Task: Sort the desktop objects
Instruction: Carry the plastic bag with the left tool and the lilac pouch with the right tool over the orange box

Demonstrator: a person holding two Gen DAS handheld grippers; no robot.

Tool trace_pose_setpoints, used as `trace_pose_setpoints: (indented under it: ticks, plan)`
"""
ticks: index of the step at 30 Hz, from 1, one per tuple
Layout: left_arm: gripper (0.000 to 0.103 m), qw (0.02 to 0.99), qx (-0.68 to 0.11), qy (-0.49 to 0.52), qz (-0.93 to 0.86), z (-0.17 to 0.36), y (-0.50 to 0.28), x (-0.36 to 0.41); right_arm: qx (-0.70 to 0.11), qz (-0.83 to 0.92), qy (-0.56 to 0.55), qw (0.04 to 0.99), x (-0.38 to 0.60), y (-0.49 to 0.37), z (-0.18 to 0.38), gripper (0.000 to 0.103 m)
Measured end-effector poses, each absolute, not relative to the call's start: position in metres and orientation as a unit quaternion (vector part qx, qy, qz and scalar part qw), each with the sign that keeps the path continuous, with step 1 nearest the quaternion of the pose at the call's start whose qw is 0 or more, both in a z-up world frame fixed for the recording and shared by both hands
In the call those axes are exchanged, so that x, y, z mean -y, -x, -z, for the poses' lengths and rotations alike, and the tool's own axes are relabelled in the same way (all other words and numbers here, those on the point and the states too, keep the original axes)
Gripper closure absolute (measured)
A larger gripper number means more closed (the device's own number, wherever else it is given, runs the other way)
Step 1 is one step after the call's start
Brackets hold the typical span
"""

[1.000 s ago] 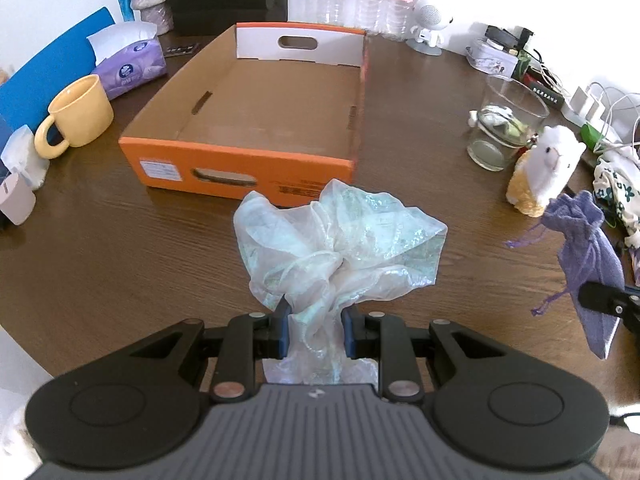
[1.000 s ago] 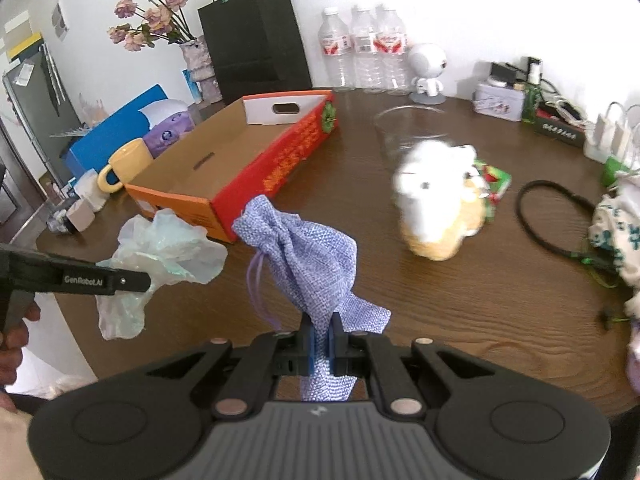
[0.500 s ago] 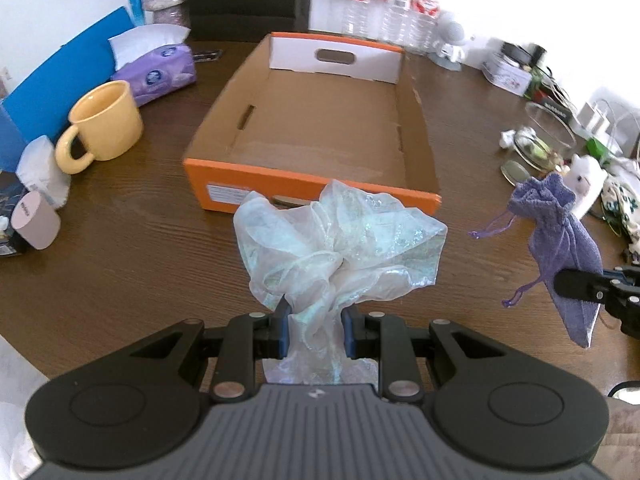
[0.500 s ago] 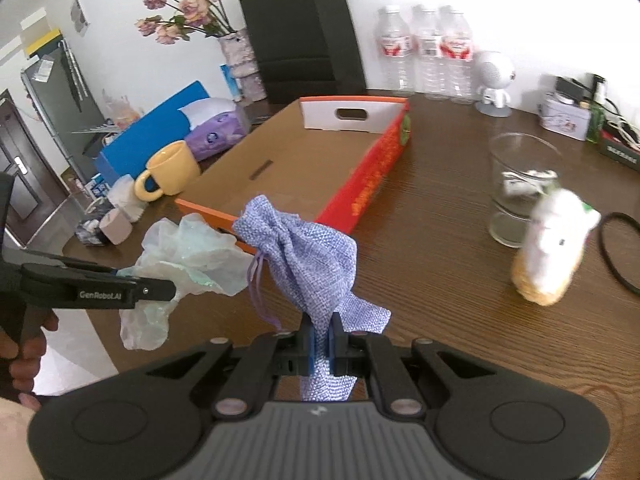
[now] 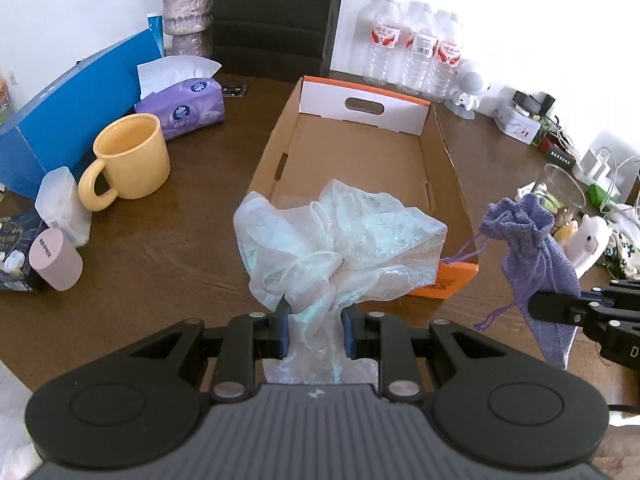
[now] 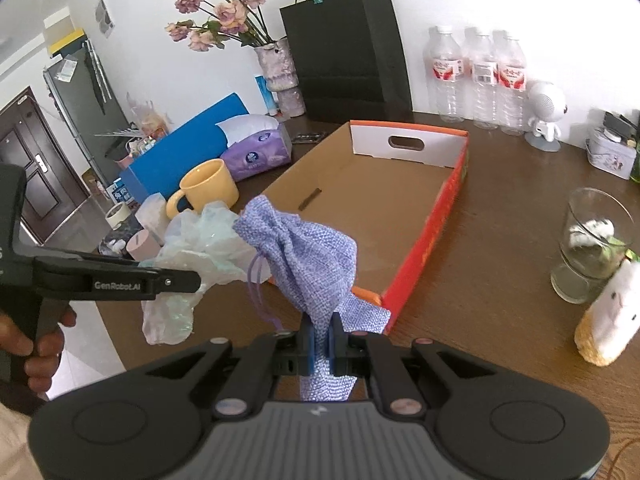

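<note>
Cardboard box (image 5: 360,160), open-topped, orange outside with a white end wall bearing a hand slot, lying on the brown worktop (image 5: 168,248); its floor shows bare wherever it is visible, the near end being hidden behind the held bag. Yellow mug (image 5: 130,158) left of the box, upright, interior apparently bare; purple tissue pack (image 5: 182,106) beyond the mug, a white tissue standing out of its top. Clear glass (image 6: 592,244) right of the box, holding small pale and green items too unclear to name; white plush toy (image 6: 610,316) just beside the glass, on its near side. Left claw (image 5: 314,330) nearly closed on the gathered neck of a translucent white plastic bag (image 5: 336,248), carried clear of the worktop at the box's near end; a hand (image 6: 38,340) grips its handle, claw levelled toward the box. Right claw (image 6: 320,340) pinched tight on the lower corner of a purple drawstring pouch (image 6: 304,256), held up off the worktop at the box's near right corner, mouth end uppermost, cords hanging loose.
</note>
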State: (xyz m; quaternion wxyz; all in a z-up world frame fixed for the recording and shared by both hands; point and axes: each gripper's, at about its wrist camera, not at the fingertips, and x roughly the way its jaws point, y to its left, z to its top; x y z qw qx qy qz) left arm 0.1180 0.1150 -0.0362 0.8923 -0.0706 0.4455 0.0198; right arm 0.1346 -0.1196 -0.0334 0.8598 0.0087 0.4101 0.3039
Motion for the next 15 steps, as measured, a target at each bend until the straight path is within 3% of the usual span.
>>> trace_pose_setpoints:
  ticks: [15]
  plan:
    - [0.079, 0.895, -0.443, 0.061, 0.011, 0.032, -0.139, -0.151, -0.4, -0.27, -0.022, 0.875, 0.085, -0.142, 0.026, 0.098]
